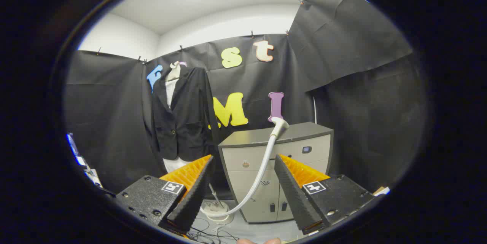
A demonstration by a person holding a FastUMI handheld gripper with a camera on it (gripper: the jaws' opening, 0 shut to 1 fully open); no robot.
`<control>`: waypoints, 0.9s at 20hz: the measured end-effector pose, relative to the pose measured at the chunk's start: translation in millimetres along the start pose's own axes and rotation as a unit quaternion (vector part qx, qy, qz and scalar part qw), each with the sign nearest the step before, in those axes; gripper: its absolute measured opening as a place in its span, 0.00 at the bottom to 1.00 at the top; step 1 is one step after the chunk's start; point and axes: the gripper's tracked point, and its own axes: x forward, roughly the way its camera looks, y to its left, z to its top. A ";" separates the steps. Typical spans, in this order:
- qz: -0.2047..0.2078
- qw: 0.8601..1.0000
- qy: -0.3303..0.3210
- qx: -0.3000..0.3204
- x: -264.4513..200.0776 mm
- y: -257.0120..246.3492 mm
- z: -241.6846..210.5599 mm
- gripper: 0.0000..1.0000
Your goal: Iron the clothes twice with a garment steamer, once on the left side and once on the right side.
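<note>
- Beyond the spread fingers of the hand-held gripper (pixel 243 183), released and grasping nothing, the steamer head (pixel 279 123) rests on the top of a grey cabinet (pixel 300 131), well apart from the fingertips.
- Its pale hose (pixel 262 169) curves down between the fingers to a round base (pixel 217 209) on the floor.
- Judged from this, the head looks light and rigid, with a smooth plastic neck that could slip; the stiff neck just above the hose seems the place to take hold, and the hose would likely drag and tug as the head travels.
- Left of the cabinet, a dark jacket (pixel 182 122) hangs on a hanger against the booth wall, soft and free to swing under pressure.
- Cut off from sight: the jacket's lower hem behind the left finger, part of the base, and the head's steam face, too small to make out.
</note>
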 end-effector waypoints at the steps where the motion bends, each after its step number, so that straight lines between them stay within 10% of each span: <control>1: -0.001 1.000 0.000 0.000 0.8 -0.6 0.2 0.98; 18: -0.016 1.000 0.008 0.001 -3.2 7.1 -8.3 0.98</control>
